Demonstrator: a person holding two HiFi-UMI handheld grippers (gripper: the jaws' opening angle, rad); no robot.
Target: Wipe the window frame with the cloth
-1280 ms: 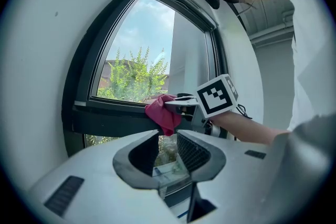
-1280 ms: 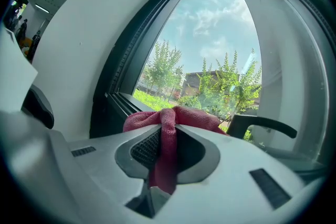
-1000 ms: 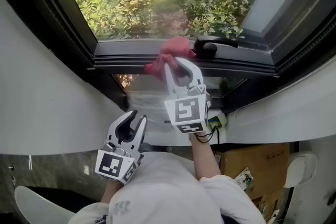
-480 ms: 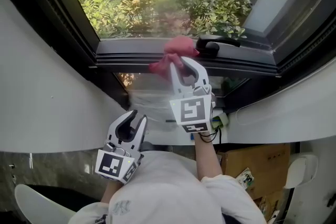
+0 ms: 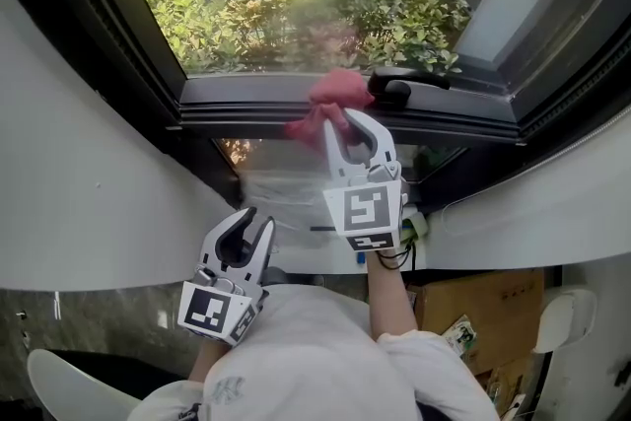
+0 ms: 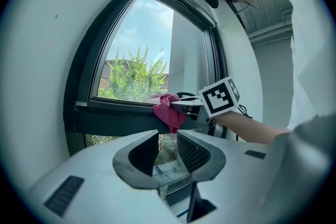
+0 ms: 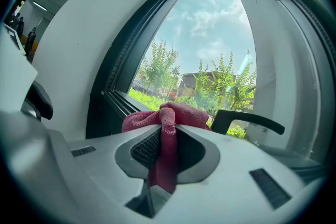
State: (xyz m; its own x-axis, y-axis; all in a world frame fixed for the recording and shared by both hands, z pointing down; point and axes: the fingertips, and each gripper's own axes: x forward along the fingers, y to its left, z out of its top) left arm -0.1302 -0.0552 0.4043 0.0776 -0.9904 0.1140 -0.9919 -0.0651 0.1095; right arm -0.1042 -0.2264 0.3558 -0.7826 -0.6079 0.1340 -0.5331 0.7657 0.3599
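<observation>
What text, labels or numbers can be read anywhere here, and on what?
No legible text in any view.
Left claw cube: black-and-white square marker pattern, no letters.
Right claw cube: same kind of pattern, no letters.
Shirt print: grey mark, too blurred to read.
Packet beside the cardboard box: print too small to read.

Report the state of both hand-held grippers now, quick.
Left hand-held gripper: open, nothing between its jaws.
Right hand-held gripper: closed on the pink cloth, at the window frame.
</observation>
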